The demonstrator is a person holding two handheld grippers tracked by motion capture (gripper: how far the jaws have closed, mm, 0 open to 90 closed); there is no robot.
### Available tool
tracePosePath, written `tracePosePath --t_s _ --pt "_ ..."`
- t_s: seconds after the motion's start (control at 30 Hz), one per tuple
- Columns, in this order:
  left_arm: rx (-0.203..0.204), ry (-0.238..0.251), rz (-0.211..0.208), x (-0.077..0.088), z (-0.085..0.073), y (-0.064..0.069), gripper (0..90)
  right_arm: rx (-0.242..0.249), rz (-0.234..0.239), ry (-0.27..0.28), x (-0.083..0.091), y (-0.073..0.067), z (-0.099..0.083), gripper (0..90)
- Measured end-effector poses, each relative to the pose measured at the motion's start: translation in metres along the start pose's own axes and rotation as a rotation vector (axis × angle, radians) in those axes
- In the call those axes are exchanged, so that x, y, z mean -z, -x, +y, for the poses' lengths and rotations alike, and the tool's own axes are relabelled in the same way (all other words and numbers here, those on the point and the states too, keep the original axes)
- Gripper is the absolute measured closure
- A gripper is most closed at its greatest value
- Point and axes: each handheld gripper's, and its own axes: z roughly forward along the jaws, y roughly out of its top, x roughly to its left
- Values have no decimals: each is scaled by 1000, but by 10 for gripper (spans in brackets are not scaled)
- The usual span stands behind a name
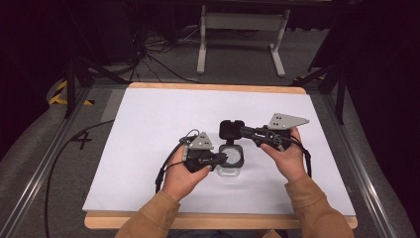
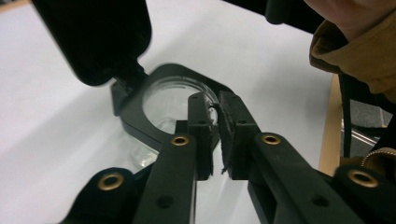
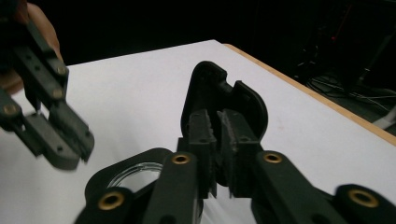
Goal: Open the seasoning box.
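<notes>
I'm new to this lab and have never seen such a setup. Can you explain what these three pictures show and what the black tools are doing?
A person sits at a table with a white surface and holds a hand-operated two-jaw tool in each hand. The high view looks down from above. The other two come from small cameras riding on each tool, looking along its black jaws.

On the table stands a clear container with a black rim and a hinged black lid, flipped open and standing up.

The left gripper pinches the rim of the container, steadying it. The right gripper pinches the edge of the raised lid. Both sets of jaws stand almost together, with just that thin plastic between them.
</notes>
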Motion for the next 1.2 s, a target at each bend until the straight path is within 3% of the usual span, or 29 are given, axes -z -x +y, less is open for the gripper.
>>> tracePosePath --t_s 0.2,0.37,0.5,0.63,0.67,0.73,0.83,0.97,1.03,1.07,1.1,1.17,1.2 --pt "8 17 16 29 9 -3 731 -34 -46 14 19 -2 8 638" --pt "3 8 86 50 7 -11 645 -93 -68 -11 35 4 10 528" --pt "20 0 135 62 0 -29 578 -121 -109 -7 50 13 6 512" --pt "48 -24 194 68 -9 -48 513 -139 -193 -71 63 27 -4 488" --pt "86 -46 203 69 -13 -55 500 -135 -216 -90 65 31 -8 478" --pt "112 -90 233 68 -20 -68 455 -151 -260 -133 69 41 -17 476" --pt "144 -85 276 65 -30 -82 428 -192 -273 -156 71 54 -32 477" --pt "150 -102 285 61 -42 -100 373 -228 -298 -197 71 69 -52 460" --pt "147 -113 268 58 -49 -110 361 -238 -322 -233 69 74 -61 448" --pt "144 -93 263 55 -52 -113 347 -240 -329 -255 69 78 -67 439" --pt "116 -83 251 53 -55 -117 334 -258 -325 -265 68 80 -72 424" --pt "127 -79 245 50 -59 -120 347 -272 -318 -271 66 82 -76 416" --pt "139 -101 241 49 -62 -123 347 -285 -312 -274 64 85 -82 416"
